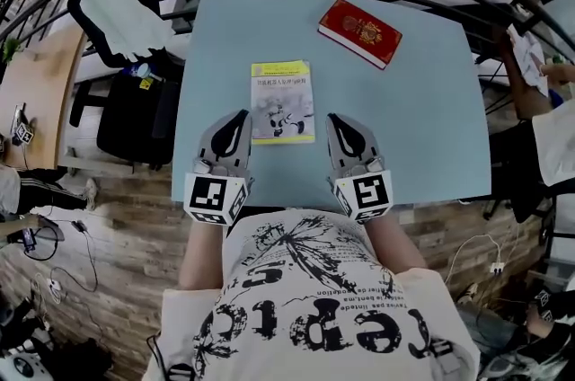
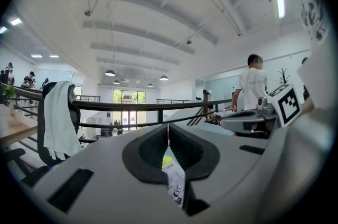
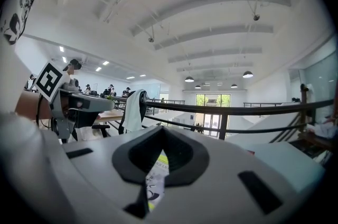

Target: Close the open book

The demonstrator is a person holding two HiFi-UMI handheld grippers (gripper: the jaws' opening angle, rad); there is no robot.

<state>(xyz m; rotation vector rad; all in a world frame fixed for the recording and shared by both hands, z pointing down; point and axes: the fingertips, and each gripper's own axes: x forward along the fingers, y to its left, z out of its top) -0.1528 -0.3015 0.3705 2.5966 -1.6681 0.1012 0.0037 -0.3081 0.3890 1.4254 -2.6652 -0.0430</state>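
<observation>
1. Left gripper, right gripper: jaws fully together, empty, flanking yellow book near centre of table (cover up, seemingly closed).
2. Press with closed tips only if cover lifts; leave far-right red book alone.

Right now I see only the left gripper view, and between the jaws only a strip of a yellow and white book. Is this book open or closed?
Observer: Closed. In the head view the yellow book lies flat on the blue table, cover up.
Operator: Is there another book?
Observer: Yes, a red book, also closed, near the table's far right corner.
Operator: Is the right gripper open?
Observer: No. Its jaws are together and empty, just right of the yellow book and apart from it.
</observation>
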